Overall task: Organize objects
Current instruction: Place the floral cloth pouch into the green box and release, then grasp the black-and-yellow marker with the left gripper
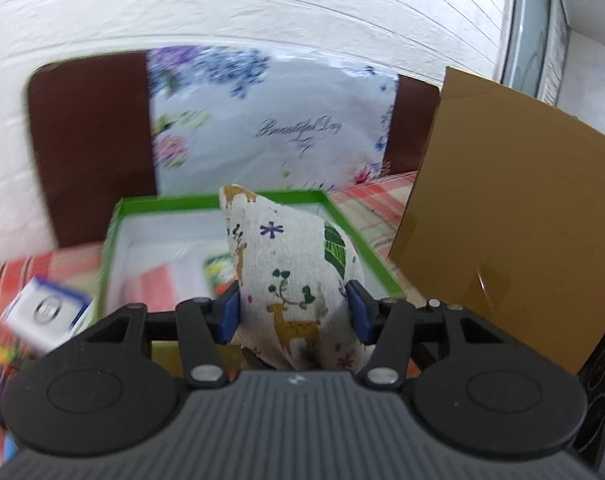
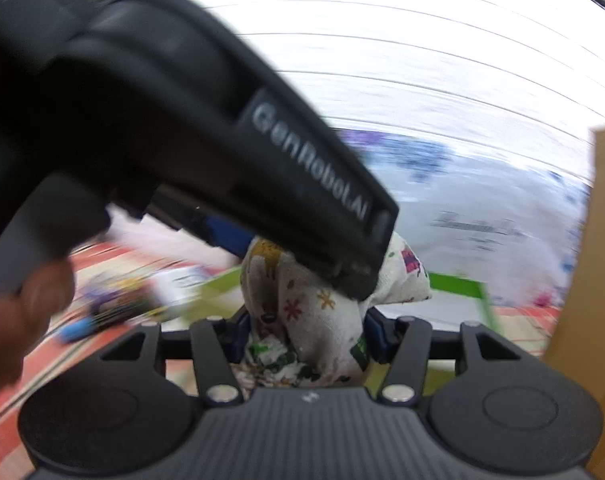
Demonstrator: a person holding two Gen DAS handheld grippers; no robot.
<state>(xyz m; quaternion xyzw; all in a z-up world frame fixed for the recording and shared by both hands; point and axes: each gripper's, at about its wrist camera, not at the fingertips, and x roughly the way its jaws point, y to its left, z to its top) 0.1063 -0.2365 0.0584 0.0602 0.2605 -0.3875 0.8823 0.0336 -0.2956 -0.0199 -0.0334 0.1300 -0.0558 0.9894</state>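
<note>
1. Right now both tongs grip the same printed cloth pouch (image 1: 298, 280): the left tongs (image 1: 294, 312) pinch it between blue pads (image 1: 229, 312), and the right tongs (image 2: 306, 336) are clenched on its lower part, with the left device's black body crossing just above.
2. The pouch hangs above the near edge of the green-rimmed box (image 1: 222, 201), which sits on the checked surface (image 1: 366, 196); a few items already lie inside the box.
3. Two grips on soft cloth could pull against each other. If one hand moves off while the other holds, the fabric may stretch or slip out of a pad.
4. Releasing too early, before the pouch is over the open box, would likely drop it on the rim or on the surface.
5. The brown cardboard flap (image 1: 502, 208) stands close on the right; a wide swing might knock it.
6. A small white and blue carton (image 1: 46, 312) lies near left of the box and could be nudged.
7. Both views are blurred, so fine contact is hard to judge.
</note>
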